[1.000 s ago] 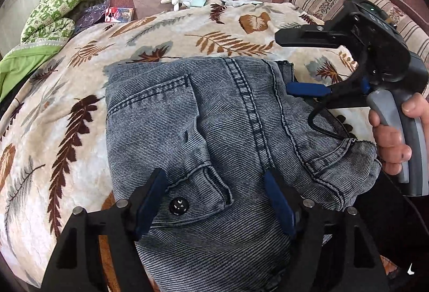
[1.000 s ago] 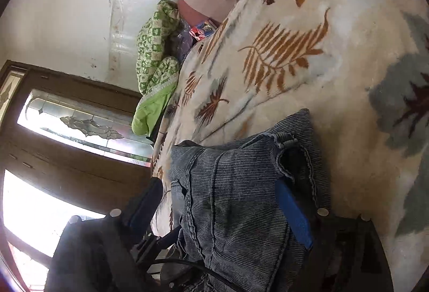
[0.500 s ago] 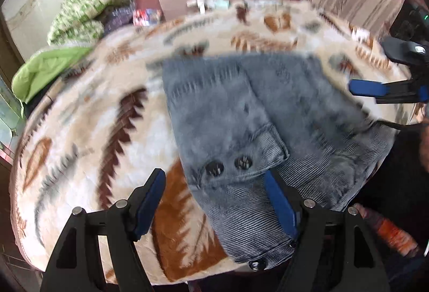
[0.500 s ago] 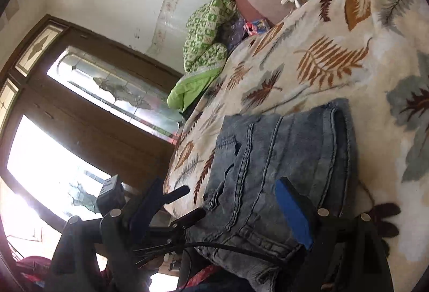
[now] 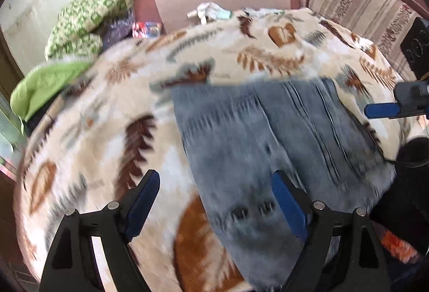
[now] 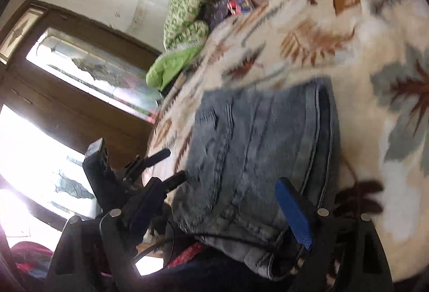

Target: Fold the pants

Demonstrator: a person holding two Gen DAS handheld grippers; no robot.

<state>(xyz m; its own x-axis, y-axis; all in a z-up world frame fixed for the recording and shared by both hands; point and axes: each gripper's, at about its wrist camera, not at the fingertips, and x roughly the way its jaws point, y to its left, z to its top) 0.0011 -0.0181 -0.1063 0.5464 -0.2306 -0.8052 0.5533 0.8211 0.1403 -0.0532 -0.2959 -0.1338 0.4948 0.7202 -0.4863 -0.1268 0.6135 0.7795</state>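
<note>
Denim pants (image 5: 268,147) lay folded into a compact stack on the leaf-print blanket (image 5: 112,131) in the left wrist view, with the left gripper (image 5: 214,200) spread wide above the near edge and holding nothing; two dark buttons (image 5: 252,211) showed between its fingers. Motion blur covered the fabric detail, so the flatness of the layers could not be confirmed. In the right wrist view, the right gripper (image 6: 219,208) was likewise spread and empty, and the near end of the stack overhung the blanket edge. The probable fault was the stack slipping off or the upper layers springing open, caused by that unsupported overhang.
</note>
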